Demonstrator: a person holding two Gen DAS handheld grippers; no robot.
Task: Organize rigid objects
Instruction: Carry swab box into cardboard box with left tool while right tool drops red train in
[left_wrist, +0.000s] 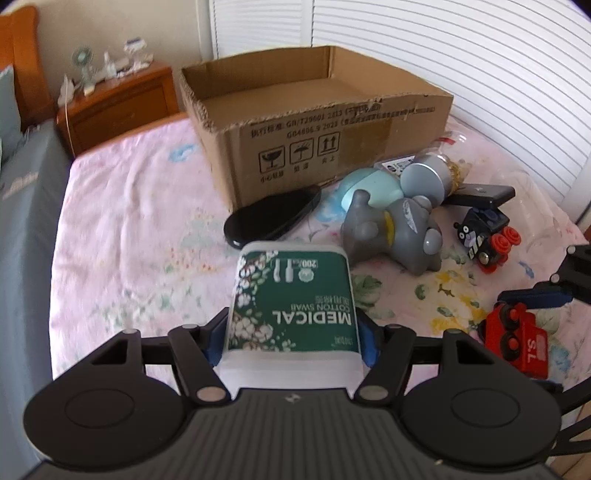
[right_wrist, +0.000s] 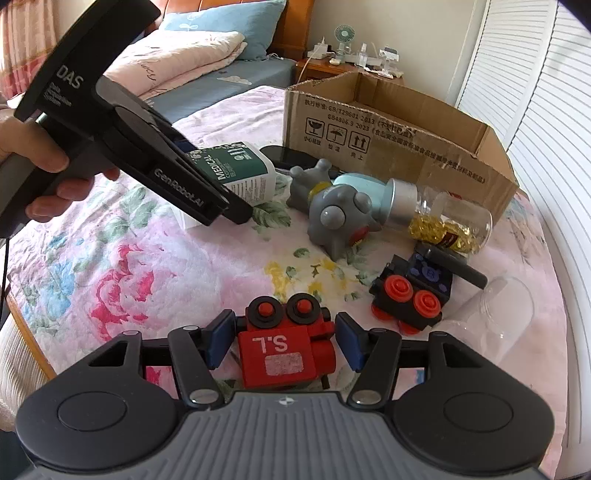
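My left gripper (left_wrist: 293, 332) has its jaws closed on the flat sides of the medical cotton swab box (left_wrist: 291, 299), a smooth white plastic tub with rounded corners and a glossy green label. I grip it low down, I judge, so that the far end leads over the wall of the cardboard box (left_wrist: 332, 147) when I carry it there. That carton stands open-topped at the far side of the floral bedspread (left_wrist: 129, 221), its corrugated edges torn and ragged; the soft quilt gives under whatever lies on it.

Between tub and carton lies a black glossy teardrop-shaped case (left_wrist: 271, 218), touching the carton's near wall. Right of it sits a grey rubbery cartoon figure (left_wrist: 399, 232), knobbly and matte, leaning against a pale blue rounded toy (left_wrist: 369, 184). Beside those lies a clear bottle (right_wrist: 447, 221) on its side, silver cap toward the figure, gold pieces inside.

Further right and nearer is a black toy train (right_wrist: 410, 295) with red wheels, hard plastic and blocky. My right gripper (right_wrist: 282, 343) stands with its jaws open, blue pads on either side of the red toy train (right_wrist: 284, 350) marked S.L, not yet touching it. I straddle its boxy body because those flat sides should take the squeeze squarely.
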